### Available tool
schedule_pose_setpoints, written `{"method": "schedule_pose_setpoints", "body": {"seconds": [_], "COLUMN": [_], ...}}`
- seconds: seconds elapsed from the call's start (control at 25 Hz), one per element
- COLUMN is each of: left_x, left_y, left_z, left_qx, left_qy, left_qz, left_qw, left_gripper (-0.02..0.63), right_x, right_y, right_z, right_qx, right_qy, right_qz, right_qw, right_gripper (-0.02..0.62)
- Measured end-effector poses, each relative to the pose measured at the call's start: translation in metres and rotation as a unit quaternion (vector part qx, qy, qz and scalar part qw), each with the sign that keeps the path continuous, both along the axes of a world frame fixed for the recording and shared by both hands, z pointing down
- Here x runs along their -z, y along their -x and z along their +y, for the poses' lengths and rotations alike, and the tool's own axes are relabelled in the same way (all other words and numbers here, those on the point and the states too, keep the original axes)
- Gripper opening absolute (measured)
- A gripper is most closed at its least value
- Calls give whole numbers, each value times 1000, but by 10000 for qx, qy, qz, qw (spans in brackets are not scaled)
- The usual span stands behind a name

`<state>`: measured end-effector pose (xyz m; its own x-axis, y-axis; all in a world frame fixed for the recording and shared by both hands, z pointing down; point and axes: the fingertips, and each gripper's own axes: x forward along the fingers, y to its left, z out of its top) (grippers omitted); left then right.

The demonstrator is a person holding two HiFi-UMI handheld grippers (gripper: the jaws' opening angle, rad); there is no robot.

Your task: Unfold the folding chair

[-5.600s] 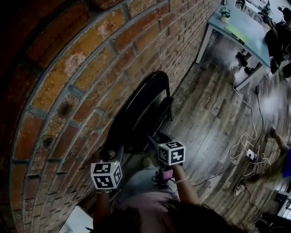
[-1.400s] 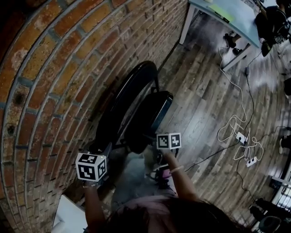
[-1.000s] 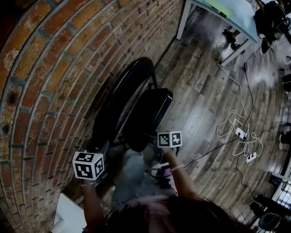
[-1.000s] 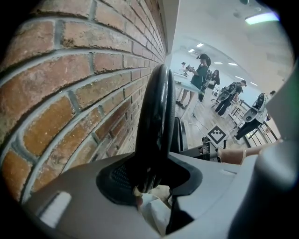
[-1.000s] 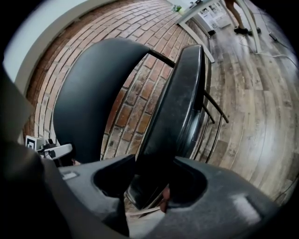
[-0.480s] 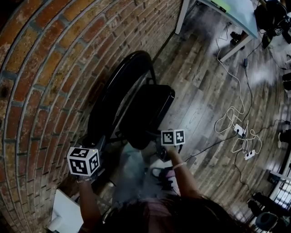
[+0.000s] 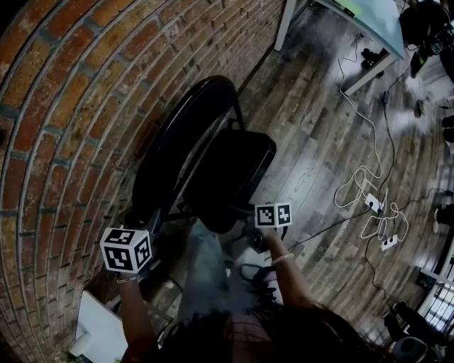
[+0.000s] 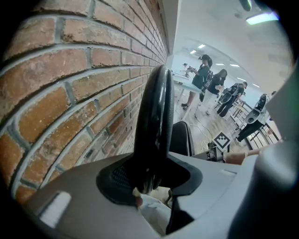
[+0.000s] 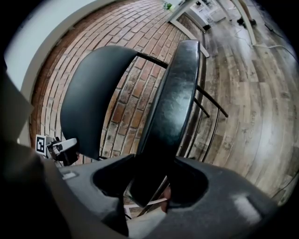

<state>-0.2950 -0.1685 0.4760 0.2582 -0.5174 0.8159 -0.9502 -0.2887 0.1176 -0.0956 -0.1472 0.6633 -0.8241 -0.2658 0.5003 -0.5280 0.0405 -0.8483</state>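
A black folding chair stands against the brick wall, with its curved backrest (image 7: 177, 135) upright and its padded seat (image 7: 234, 174) swung partly away from it. My left gripper (image 7: 147, 221) is shut on the backrest's top edge (image 8: 154, 116), which fills the gap between its jaws (image 8: 149, 179). My right gripper (image 7: 248, 228) holds the seat's front edge (image 9: 173, 102). Its jaws (image 9: 152, 184) are opening slightly, and the seat still touches both pads. The backrest (image 9: 91, 93) and my left gripper (image 9: 58, 147) show in the right gripper view.
The brick wall (image 7: 78, 92) runs close behind the chair. White cables and a power strip (image 7: 372, 205) lie on the wooden floor to the right. A blue-topped table (image 7: 355, 18) stands at the far right. A white object (image 7: 96, 333) lies by the wall at my feet. People (image 8: 210, 81) stand far off.
The seat has swung further out from the backrest, toward the room. My right gripper has moved outward and down with it. My left gripper has kept its hold on the backrest.
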Motion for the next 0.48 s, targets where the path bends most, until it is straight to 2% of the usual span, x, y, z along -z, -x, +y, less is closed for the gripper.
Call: {"method": "schedule_pose_setpoints", "body": {"seconds": [0.48], "left_x": [-4], "left_y": [-5], "left_z": [4], "left_qx": [148], "left_qy": [-158], "left_qz": [-59], "left_qw": [9997], "left_gripper": [160], "right_x": [-11], "right_y": [-16], "right_z": [13], "right_qx": [77], "right_qy": [66], "right_qz": [-75], "right_qw": [9999], "right_gripper": [210]}}
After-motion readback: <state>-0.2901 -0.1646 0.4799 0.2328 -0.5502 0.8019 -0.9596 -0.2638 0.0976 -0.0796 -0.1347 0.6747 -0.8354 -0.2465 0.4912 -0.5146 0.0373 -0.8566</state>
